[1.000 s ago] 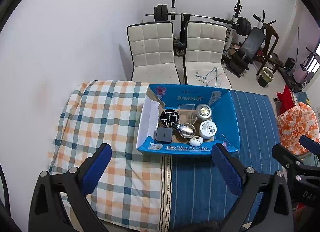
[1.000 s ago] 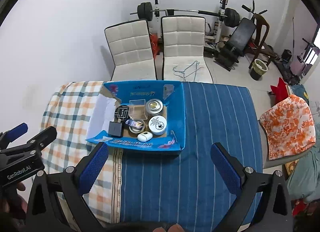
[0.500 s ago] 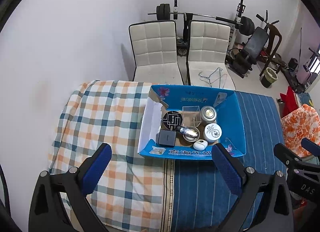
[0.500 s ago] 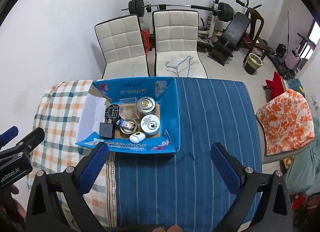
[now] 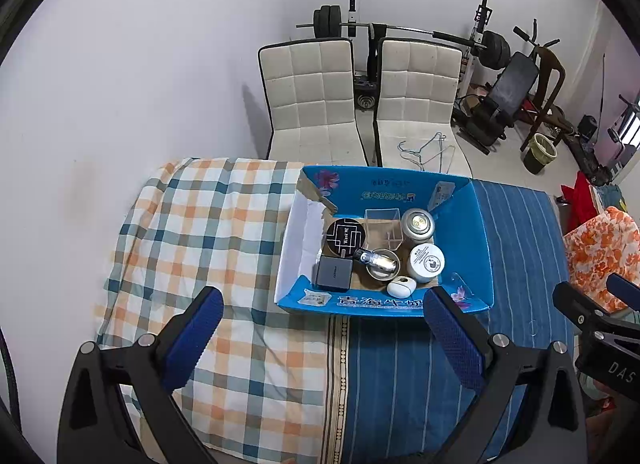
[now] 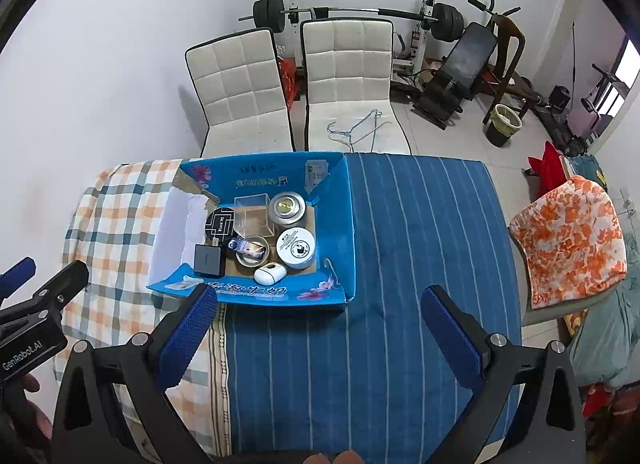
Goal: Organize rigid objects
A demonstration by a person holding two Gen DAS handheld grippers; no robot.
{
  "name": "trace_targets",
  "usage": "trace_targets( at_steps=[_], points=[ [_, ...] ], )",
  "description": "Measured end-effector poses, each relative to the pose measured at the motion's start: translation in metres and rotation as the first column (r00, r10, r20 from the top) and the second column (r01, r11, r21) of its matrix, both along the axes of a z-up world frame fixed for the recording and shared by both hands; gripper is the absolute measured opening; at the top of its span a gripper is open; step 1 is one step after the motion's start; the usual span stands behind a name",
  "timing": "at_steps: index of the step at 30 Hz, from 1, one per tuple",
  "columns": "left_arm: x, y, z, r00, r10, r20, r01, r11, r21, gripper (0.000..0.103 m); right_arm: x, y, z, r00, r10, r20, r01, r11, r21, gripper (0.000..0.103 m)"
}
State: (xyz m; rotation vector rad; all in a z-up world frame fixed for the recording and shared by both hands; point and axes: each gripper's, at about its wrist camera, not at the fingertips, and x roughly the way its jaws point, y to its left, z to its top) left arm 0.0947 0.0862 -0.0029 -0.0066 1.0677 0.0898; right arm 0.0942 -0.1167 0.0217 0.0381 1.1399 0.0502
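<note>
Hovering above the near edge of the desk (image 5: 248,396), both tongs are spread wide and hold nothing. The left tongs (image 5: 320,338) hang over the checked cloth (image 5: 192,232) where it meets the blue striped cloth (image 6: 400,304), with the right tongs (image 6: 318,338) over the striped side.

Beyond the left tongs, straddling the seam of the two cloths, sits an open blue cardboard box (image 5: 476,244) with its flaps folded outward. All the small things lie packed together on its floor. At the back left is a round black tin (image 5: 346,237) with a white line pattern on its lid; beside it stands a clear plastic box (image 5: 383,227), and to the right of that a silver tin (image 5: 418,225). In front of the silver tin is a white round jar (image 5: 426,263). Left of the jar is a small metal dish (image 5: 383,264) with a little shiny bottle (image 5: 376,259) lying across it. A dark grey square block (image 5: 334,273) sits at the front left, just beside the dish, and a white oval case (image 5: 401,287) rests against the front wall.

Two white padded chairs (image 5: 310,100) stand side by side behind the desk, wire hangers (image 5: 424,148) on the right seat. Weight-lifting gear (image 6: 440,20) lines the far wall. An orange flowered cloth (image 6: 572,240) lies off to the right.
</note>
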Motion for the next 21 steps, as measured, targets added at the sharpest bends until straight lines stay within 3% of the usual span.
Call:
trace_targets(
  at_steps=[21],
  points=[
    [-0.0025, -0.0031, -0.0016, 1.000, -0.003, 0.005, 0.003, 1.000, -0.002, 0.103, -0.0006, -0.0012, 0.0002, 1.000, 0.000, 0.001, 0.000, 1.000, 0.001, 0.103]
  ],
)
